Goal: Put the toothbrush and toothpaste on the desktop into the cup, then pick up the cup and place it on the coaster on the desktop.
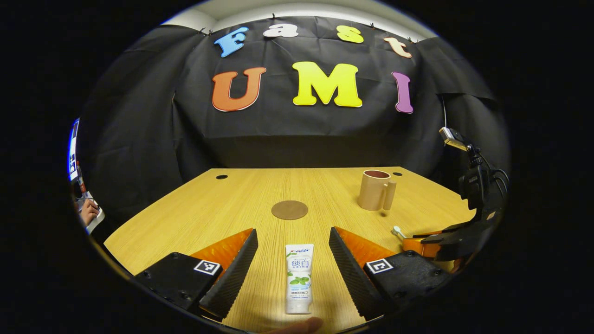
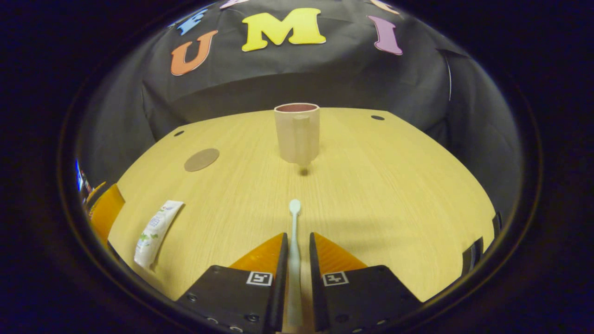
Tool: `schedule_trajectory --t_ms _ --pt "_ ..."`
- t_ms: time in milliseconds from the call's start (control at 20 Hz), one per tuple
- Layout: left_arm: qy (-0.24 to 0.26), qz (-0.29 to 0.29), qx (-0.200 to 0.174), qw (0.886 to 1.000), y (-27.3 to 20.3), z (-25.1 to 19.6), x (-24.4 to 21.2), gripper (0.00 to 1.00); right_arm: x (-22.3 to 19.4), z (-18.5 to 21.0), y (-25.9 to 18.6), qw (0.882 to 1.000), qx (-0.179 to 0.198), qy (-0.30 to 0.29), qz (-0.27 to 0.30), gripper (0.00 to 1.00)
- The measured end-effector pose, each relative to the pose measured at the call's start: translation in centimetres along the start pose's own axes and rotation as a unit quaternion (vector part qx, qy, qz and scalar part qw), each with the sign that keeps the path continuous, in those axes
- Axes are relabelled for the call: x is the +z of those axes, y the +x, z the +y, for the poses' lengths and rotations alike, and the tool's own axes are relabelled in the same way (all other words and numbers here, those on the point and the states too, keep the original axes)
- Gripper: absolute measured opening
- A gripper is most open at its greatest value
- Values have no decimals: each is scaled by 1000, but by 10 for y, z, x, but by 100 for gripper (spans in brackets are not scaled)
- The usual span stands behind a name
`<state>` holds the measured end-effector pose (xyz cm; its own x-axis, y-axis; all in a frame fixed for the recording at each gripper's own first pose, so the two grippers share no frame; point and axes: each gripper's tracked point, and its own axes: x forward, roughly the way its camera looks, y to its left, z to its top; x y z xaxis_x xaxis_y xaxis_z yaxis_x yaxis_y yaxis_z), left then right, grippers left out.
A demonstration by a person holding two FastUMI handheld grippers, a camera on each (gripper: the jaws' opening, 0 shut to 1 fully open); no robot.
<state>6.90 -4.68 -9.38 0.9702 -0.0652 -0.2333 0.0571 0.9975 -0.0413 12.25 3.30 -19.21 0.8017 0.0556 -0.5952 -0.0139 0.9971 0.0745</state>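
The toothbrush (image 2: 294, 241) lies along the table (image 2: 380, 185) with its head toward the cup (image 2: 297, 132), its handle between the fingers of the right claw (image 2: 297, 243), which look closed on it; thin, light and stiff, it should lift easily held mid-handle, though it could swivel in the grip. The toothpaste (image 1: 299, 278) lies flat between the wide-apart fingers of the left claw (image 1: 293, 248), touching neither; the soft, smooth tube is best squeezed across its firmer middle. The cup stands upright and empty-looking, well apart from the round coaster (image 1: 289, 209) nearer the table's centre.
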Motion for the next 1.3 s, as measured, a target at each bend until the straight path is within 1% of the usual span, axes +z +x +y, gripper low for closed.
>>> schedule_trajectory --t_ms 50,100,150,250,350,450,500,600,700,900,1000,1050,1100,1150,1300 --pt "-4 6 -1 1000 2 0 -2 98 -1 1 -2 1000 5 5 4 12" --pt "-8 14 1 1000 3 1 -4 98 -1 0 1 1000 8 1 7 6" --pt "-11 20 3 1000 5 3 -8 98 -1 1 0 1000 10 -4 7 8" --pt "-13 40 6 999 7 4 -15 98 -1 2 -1 1000 16 -16 1 8" --pt "-14 67 3 998 12 3 -23 98 1 8 -5 999 30 -25 -19 7" --pt "-11 104 -4 995 16 -1 -37 98 11 9 -13 998 30 -37 -50 7" --pt "-8 123 -7 992 17 -2 -47 98 10 10 -13 997 32 -42 -60 7" --pt "-10 159 -8 987 16 1 -63 95 9 8 -16 997 30 -39 -52 4" --pt "-18 163 -4 987 16 4 -61 93 10 7 -11 998 28 -38 -52 3" --pt "-21 144 -1 989 15 5 -51 92 9 14 -9 997 51 -21 -44 4" --pt "-19 136 0 991 15 3 -49 92 8 16 -9 997 56 -28 -44 5" --pt "-19 136 -2 991 16 2 -48 92 7 16 -5 997 53 -30 -44 27" --pt "-19 140 -4 990 16 1 -50 92 6 15 -5 997 52 -34 -41 22" --pt "-18 148 -7 989 17 1 -55 92 7 17 -6 997 55 -35 -41 20" --pt "-16 162 -6 987 22 -1 -62 92 7 21 -9 997 58 -33 -38 20"
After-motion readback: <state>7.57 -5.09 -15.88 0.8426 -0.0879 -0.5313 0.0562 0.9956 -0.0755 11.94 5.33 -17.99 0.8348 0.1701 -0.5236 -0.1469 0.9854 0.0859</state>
